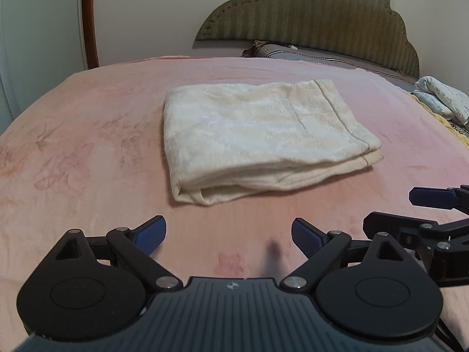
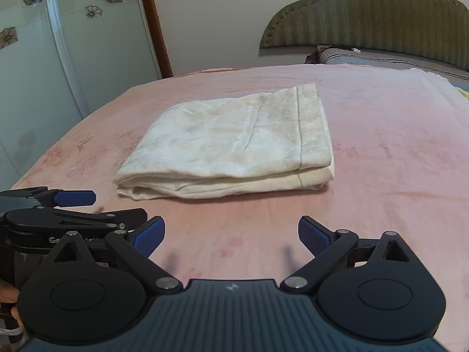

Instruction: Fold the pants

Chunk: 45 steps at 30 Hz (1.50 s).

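Cream pants (image 1: pixel 258 138) lie folded into a flat rectangular stack on the pink bedspread (image 1: pixel 88 152); they also show in the right wrist view (image 2: pixel 234 152). My left gripper (image 1: pixel 228 234) is open and empty, hovering above the bedspread just short of the stack's near edge. My right gripper (image 2: pixel 230 236) is open and empty too, at a similar distance from the stack. Each gripper appears in the other's view: the right one at the right edge (image 1: pixel 410 211), the left one at the left edge (image 2: pixel 96 208).
A green padded headboard (image 1: pixel 322 14) stands behind the bed, with grey pillows (image 1: pixel 307 54) below it and a white printed cloth (image 1: pixel 442 99) at the right. A frosted glass door with flower decals (image 2: pixel 44 58) and a wooden frame (image 2: pixel 155 23) stand left.
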Available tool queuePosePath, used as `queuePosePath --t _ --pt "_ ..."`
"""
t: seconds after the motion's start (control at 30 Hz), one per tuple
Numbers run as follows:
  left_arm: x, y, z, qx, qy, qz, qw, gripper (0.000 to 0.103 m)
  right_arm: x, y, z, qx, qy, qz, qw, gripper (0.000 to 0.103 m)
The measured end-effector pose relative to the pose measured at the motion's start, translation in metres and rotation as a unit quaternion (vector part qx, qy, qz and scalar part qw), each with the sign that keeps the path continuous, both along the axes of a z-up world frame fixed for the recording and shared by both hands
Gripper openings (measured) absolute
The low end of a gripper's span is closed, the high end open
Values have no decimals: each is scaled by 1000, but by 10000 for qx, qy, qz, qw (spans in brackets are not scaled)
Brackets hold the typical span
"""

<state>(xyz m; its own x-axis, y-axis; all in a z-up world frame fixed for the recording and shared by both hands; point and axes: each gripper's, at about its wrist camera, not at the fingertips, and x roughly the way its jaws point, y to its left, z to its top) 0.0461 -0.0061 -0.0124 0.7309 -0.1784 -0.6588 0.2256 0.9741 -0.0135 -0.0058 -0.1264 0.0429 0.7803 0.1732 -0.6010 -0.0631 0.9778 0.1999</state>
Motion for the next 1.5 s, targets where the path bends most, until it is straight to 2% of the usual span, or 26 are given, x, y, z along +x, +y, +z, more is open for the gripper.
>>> queuePosePath --t 0.2,0.4,0.5,0.6,0.77,0.93,1.0,1.13,1.2,1.5 --pt "-11 10 -13 -80 -69 353 9993 95 -12 16 -9 56 34 -81 9999 100" --pt "-13 15 -19 -112 -196 499 9985 95 -9 30 -29 -441 44 -387 9983 100" --pt "-14 17 -13 -330 -57 365 9988 95 -7 23 -31 -296 135 -286 9991 100" --pt "-15 14 -6 -457 -132 341 9983 95 -9 12 -19 -5 -17 -127 9999 100" --pt "-18 5 -11 -217 -334 341 9986 95 -3 -3 -15 150 42 -416 9990 100" --pt "-19 0 -21 279 -629 319 9971 95 -2 6 -30 -5 105 -442 9990 100" --pt "-15 -1 -24 407 -598 328 9968 95 1 12 -35 -174 83 -499 9986 100" --pt "-8 3 -29 302 -440 393 9978 98 6 17 -46 -503 52 -653 9966 100" --pt "-7 6 -30 215 -387 420 9981 100 4 16 -47 -501 17 -619 9968 103" --pt "-7 11 -34 101 -273 535 9981 103 4 18 -50 -597 38 -596 9964 103"
